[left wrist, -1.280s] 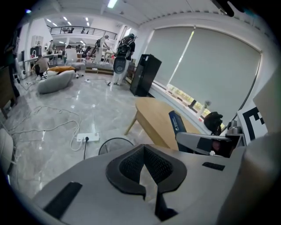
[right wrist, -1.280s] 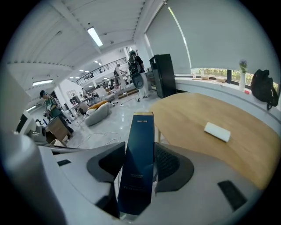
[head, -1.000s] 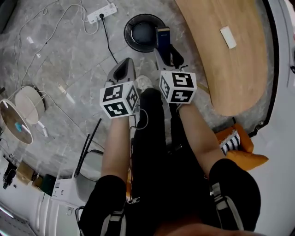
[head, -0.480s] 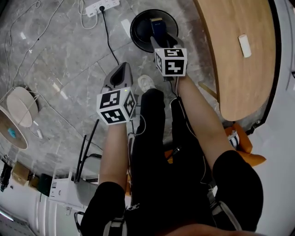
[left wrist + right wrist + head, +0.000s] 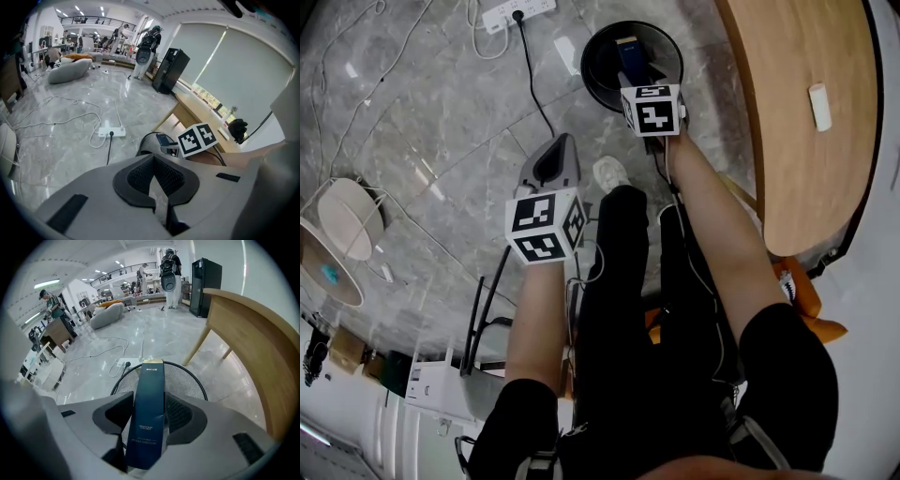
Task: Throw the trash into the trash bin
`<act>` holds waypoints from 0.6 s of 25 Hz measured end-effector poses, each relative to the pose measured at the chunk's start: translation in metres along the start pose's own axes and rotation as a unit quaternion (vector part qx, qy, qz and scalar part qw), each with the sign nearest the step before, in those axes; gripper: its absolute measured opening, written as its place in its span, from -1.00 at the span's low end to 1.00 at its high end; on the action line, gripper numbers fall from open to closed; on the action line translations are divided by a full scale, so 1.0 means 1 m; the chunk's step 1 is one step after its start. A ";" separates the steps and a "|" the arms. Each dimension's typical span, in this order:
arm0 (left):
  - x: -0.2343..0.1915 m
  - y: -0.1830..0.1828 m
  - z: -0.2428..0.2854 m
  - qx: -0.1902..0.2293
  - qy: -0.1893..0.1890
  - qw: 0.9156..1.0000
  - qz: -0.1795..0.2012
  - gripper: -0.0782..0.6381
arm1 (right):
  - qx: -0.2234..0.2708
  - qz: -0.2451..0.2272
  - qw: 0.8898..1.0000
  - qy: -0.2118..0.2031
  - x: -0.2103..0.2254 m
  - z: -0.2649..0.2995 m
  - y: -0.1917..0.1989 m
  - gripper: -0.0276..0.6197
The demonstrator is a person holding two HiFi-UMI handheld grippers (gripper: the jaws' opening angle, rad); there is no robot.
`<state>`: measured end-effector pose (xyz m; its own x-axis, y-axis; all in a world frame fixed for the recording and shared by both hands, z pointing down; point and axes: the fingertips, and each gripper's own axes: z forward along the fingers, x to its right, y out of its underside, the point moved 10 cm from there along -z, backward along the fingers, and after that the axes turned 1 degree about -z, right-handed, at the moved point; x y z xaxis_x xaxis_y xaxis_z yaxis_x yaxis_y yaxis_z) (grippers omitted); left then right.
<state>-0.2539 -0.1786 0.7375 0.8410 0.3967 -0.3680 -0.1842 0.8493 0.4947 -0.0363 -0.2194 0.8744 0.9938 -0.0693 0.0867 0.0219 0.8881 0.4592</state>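
A slim dark blue box point(image 5: 149, 385) is the trash, and my right gripper point(image 5: 147, 414) is shut on it. In the head view this gripper point(image 5: 636, 73) holds the box point(image 5: 629, 56) over the round black mesh trash bin point(image 5: 600, 47) on the floor. The bin's rim point(image 5: 187, 373) shows behind the box in the right gripper view. My left gripper point(image 5: 551, 157) hangs lower and to the left, apart from the bin. Its jaws point(image 5: 154, 180) are shut with nothing between them. From the left gripper view the bin point(image 5: 145, 143) and the box point(image 5: 164, 139) are ahead.
A wooden table point(image 5: 806, 141) stands right of the bin, with a small white object point(image 5: 817, 106) on it. A white power strip point(image 5: 520, 9) and cables lie on the grey floor beyond. Round white items point(image 5: 342, 225) sit far left.
My right gripper has moved forward with the blue box, from beside the left gripper to above the bin. The left gripper has barely moved.
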 end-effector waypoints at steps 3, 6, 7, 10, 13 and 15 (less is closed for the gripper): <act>-0.003 0.000 0.000 0.002 -0.002 1.000 0.002 -0.76 | -0.007 0.000 1.000 0.000 0.001 0.011 0.000 -0.27; -0.004 0.002 0.001 0.001 -0.003 1.000 0.002 -0.76 | -0.028 0.002 1.000 0.004 -0.001 0.023 0.004 -0.27; -0.004 0.004 0.001 0.000 -0.002 1.000 0.002 -0.76 | -0.037 0.006 0.999 0.003 -0.002 0.027 0.006 -0.27; -0.003 0.009 0.001 -0.003 -0.001 1.000 0.004 -0.76 | -0.058 0.009 0.998 -0.005 -0.009 0.034 0.012 -0.27; -0.002 0.013 0.002 -0.005 0.000 1.000 0.004 -0.76 | -0.050 -0.024 0.998 -0.007 -0.013 0.039 0.008 -0.27; -0.001 0.015 0.003 -0.007 0.000 1.000 0.003 -0.76 | -0.043 -0.036 0.998 -0.007 -0.014 0.038 0.004 -0.24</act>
<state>-0.2558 -0.1669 0.7476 0.8395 0.4021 -0.3655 -0.1966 0.8518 0.4856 -0.0547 -0.2322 0.9088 0.9876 -0.1411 0.0693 0.1038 0.9164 0.3865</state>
